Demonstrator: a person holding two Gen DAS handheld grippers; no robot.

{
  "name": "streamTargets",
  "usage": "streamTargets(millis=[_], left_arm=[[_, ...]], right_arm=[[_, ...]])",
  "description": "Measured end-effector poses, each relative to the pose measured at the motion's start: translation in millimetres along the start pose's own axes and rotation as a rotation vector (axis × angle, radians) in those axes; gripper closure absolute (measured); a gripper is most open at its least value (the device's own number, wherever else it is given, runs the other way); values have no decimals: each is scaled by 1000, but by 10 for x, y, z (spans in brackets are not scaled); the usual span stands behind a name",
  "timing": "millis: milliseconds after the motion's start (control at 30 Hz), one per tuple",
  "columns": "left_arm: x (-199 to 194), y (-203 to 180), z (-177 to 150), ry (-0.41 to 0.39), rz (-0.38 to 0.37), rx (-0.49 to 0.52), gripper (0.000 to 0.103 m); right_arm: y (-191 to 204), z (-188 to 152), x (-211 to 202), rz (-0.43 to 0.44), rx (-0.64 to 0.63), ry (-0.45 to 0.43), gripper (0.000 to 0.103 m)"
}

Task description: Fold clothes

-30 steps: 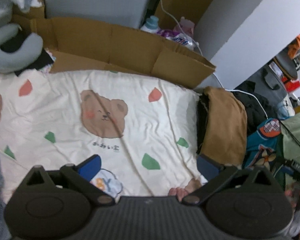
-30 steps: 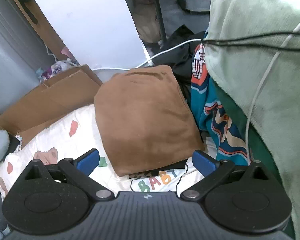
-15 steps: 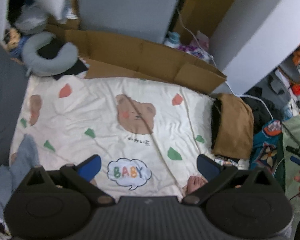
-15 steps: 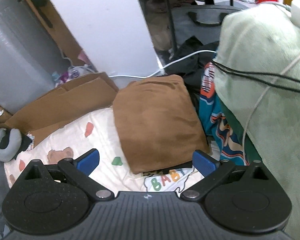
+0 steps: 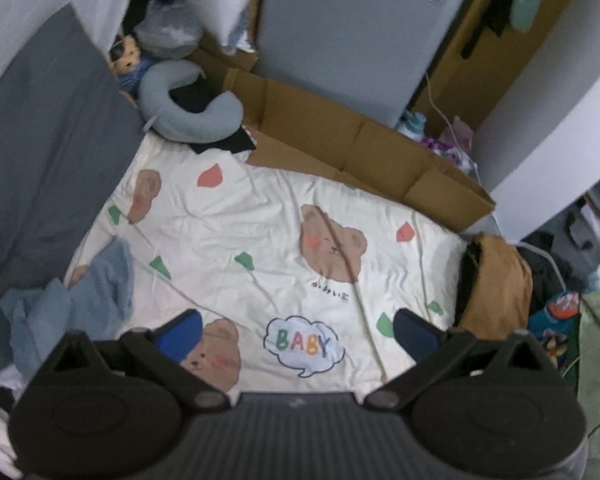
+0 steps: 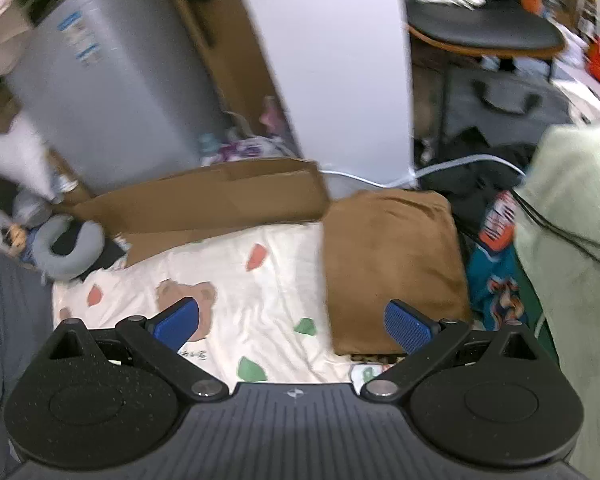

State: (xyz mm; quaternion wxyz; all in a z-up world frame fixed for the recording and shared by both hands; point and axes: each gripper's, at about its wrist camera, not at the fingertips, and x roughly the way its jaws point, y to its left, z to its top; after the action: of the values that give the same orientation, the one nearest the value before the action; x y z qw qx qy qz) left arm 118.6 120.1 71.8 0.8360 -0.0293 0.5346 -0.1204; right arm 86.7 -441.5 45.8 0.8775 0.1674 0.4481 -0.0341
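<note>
My left gripper (image 5: 298,330) is released: both blue pads spread wide, nothing between them. It hangs above the cream bear-print sheet (image 5: 260,232), over the "BABY" cloud print (image 5: 304,342). My right gripper (image 6: 294,320) is likewise released and empty, its pads well apart above the same sheet (image 6: 236,280).

Location of clothes:
- A folded brown garment (image 5: 496,284) lies at the sheet's right edge. In the right wrist view it (image 6: 392,264) sits just ahead of my right pad.
- A crumpled light blue garment (image 5: 80,300) lies unfolded at the sheet's left edge, beside the grey bedding (image 5: 40,160).
- A teal patterned garment (image 6: 496,276) and a pale green fleece (image 6: 572,240) lie to the right of the brown one.

Flattened cardboard (image 5: 360,152) borders the far edge of the sheet. A grey neck pillow (image 5: 188,112) rests at the far left corner.
</note>
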Motion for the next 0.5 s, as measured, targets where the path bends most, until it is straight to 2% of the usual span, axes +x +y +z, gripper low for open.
streamTargets(millis=[167,333,500], left_arm=[[8,49,-234,-45,-4,-40,0],[12,-20,-435,-58,30,-52,0],[-72,-29,-618,-89,26,-62,0]], right_arm=[[414,116,-173,14,-60,-8,1],[909,153,-367,89,-117,12,1],[1465,115,-545,149,-188,19,1]])
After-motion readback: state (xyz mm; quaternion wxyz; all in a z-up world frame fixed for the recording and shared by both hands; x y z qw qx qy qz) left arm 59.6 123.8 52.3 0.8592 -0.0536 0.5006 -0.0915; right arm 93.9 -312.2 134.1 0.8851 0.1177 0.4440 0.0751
